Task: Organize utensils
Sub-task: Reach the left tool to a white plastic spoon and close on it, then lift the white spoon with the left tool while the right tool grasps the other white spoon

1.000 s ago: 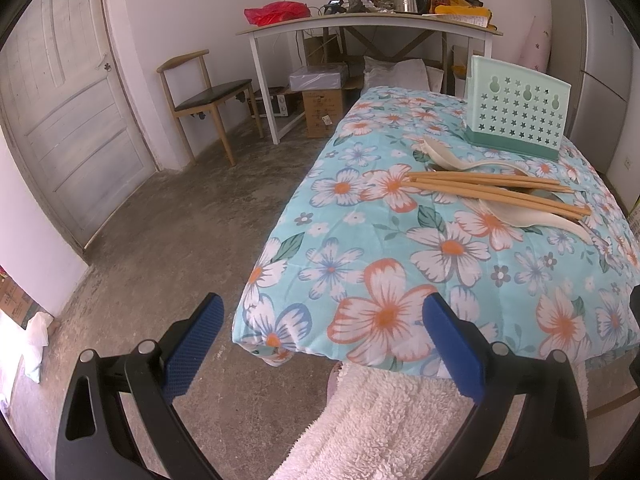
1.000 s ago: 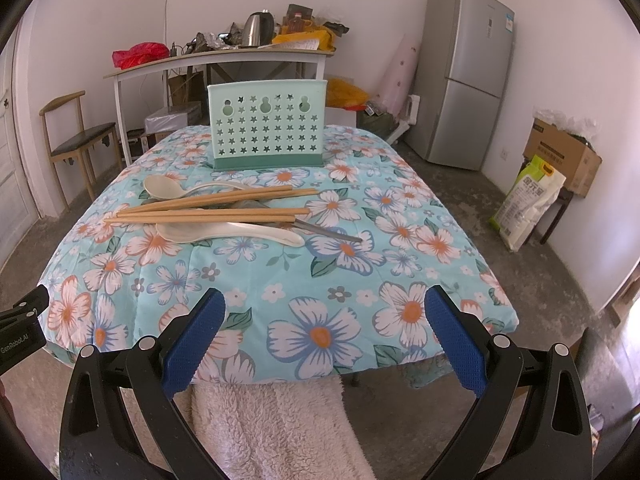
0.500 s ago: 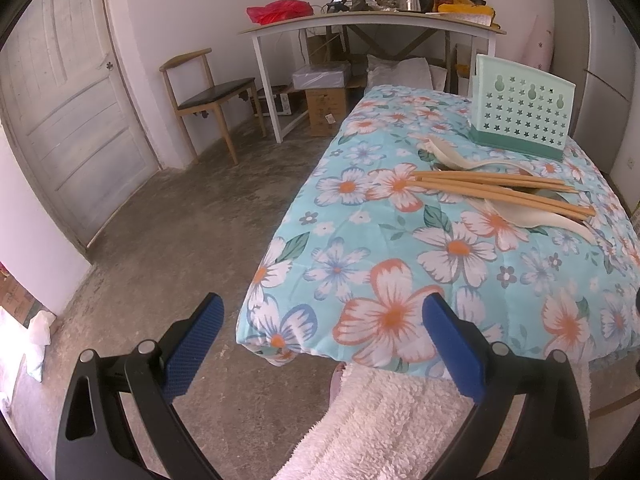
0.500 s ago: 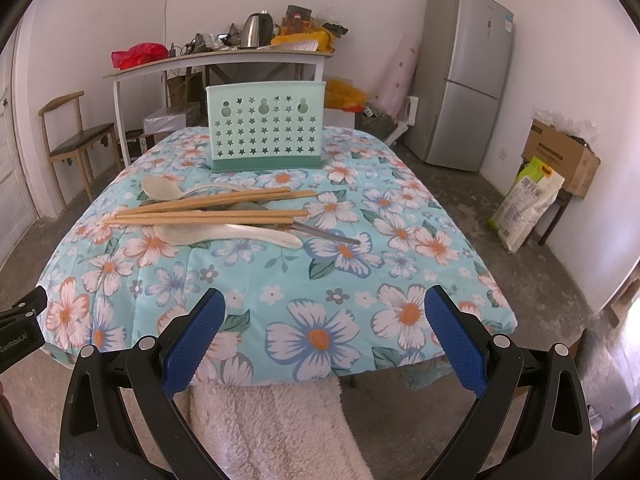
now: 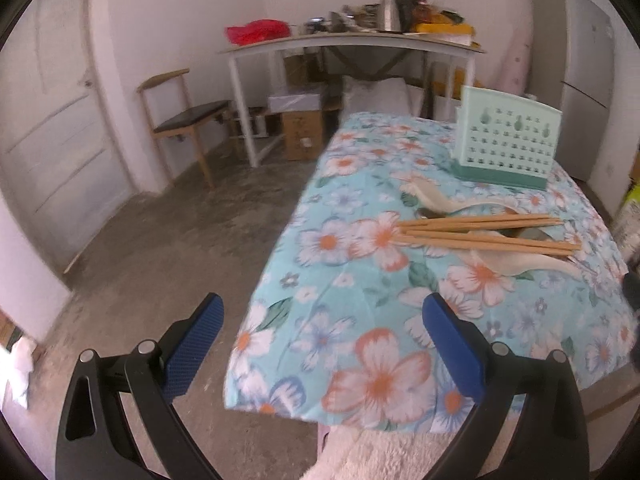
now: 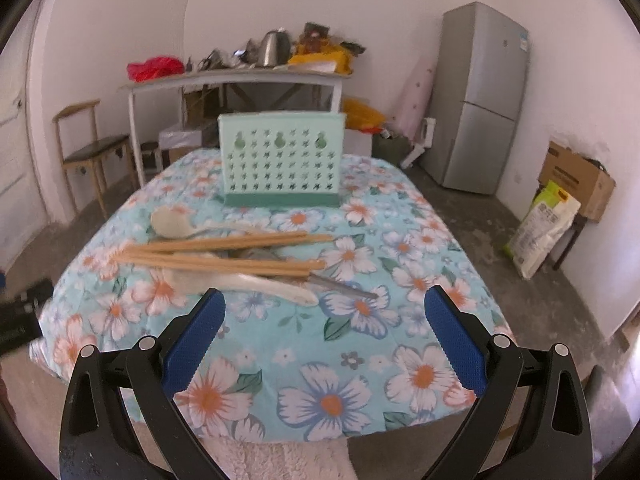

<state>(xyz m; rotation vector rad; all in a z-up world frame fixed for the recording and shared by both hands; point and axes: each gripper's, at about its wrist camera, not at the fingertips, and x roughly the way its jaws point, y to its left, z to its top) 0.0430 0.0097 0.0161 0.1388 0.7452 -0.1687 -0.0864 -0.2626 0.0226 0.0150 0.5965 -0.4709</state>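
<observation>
Both grippers, left (image 5: 320,330) and right (image 6: 324,326), gape wide, empty; chopsticks (image 6: 224,254) and spoons (image 6: 256,284) lie before the mint holder (image 6: 280,160).

Right hand-held gripper (image 6: 324,316) advanced over table edge toward chopsticks (image 6: 224,254); left hand-held gripper (image 5: 320,328) swung rightward, closer.

Utensils on a floral table

Chopsticks (image 5: 488,232) and spoons (image 5: 432,200) lie before the green holder (image 5: 506,140); left gripper (image 5: 320,340) spread wide.

Both wrist views face the floral table (image 5: 360,360) from its near edge.
</observation>
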